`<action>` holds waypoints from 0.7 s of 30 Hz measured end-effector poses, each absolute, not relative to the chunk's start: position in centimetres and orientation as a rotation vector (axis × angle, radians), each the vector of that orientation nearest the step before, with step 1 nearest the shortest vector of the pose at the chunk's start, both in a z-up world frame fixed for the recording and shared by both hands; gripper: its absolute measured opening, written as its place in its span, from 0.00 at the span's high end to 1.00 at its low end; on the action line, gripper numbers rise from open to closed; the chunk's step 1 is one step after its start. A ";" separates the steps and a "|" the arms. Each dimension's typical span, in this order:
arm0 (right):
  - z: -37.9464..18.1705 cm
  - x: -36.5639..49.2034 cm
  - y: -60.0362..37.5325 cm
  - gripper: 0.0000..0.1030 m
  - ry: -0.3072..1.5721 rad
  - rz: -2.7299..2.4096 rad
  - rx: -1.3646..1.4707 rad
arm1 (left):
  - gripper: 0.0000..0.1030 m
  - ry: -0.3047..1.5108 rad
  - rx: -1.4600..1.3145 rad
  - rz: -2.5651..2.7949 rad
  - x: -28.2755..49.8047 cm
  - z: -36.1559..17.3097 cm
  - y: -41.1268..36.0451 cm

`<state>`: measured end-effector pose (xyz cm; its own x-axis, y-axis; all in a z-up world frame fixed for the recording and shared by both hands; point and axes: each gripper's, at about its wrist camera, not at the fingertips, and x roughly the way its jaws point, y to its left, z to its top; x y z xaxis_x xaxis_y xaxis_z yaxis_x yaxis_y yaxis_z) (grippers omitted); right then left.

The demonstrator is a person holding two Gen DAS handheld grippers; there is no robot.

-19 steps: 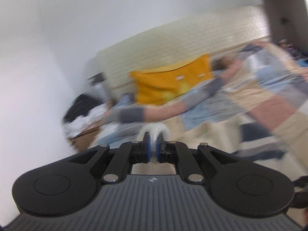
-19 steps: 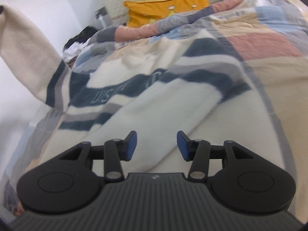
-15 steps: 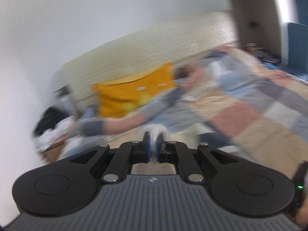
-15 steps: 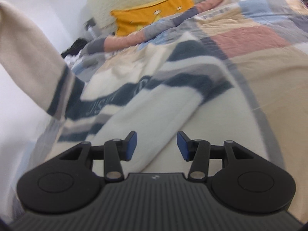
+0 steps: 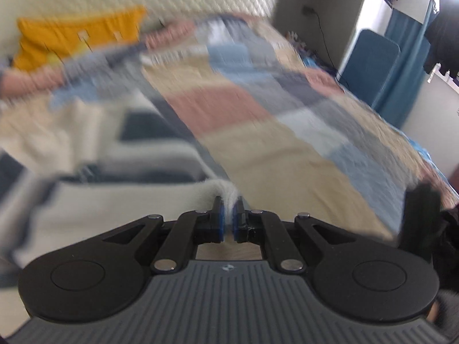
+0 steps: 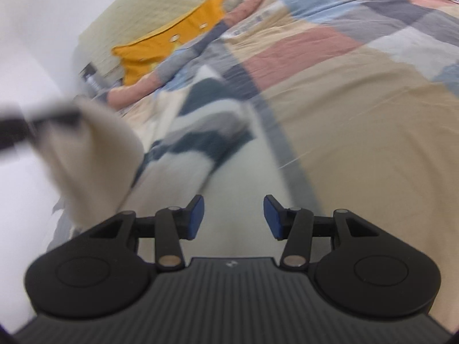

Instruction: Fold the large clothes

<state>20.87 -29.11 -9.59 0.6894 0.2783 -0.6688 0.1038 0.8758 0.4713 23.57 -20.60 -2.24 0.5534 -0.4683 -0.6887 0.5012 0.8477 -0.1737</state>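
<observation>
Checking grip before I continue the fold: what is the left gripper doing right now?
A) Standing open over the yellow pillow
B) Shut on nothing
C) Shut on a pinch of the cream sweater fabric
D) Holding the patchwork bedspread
C: in the left wrist view the left gripper has its blue-padded fingers drawn together with a tuft of the cream sweater pinched between them.
</observation>
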 end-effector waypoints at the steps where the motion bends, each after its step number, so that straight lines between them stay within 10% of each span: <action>1: -9.7 20.9 -29.7 0.52 0.812 0.083 0.522 | 0.94 0.825 0.029 -0.578 23.8 -4.2 -20.5; 10: -9.9 21.5 -32.0 0.51 0.783 0.026 0.573 | 0.93 0.925 -0.074 -0.619 24.0 -10.1 -20.7; 14: -9.2 21.4 -31.7 0.51 0.764 0.033 0.546 | 0.54 0.932 -0.111 -0.626 22.7 -8.4 -18.7; 21: -7.7 20.9 -30.1 0.51 0.718 0.102 0.532 | 0.45 0.792 -0.104 -0.491 18.4 -6.7 -12.1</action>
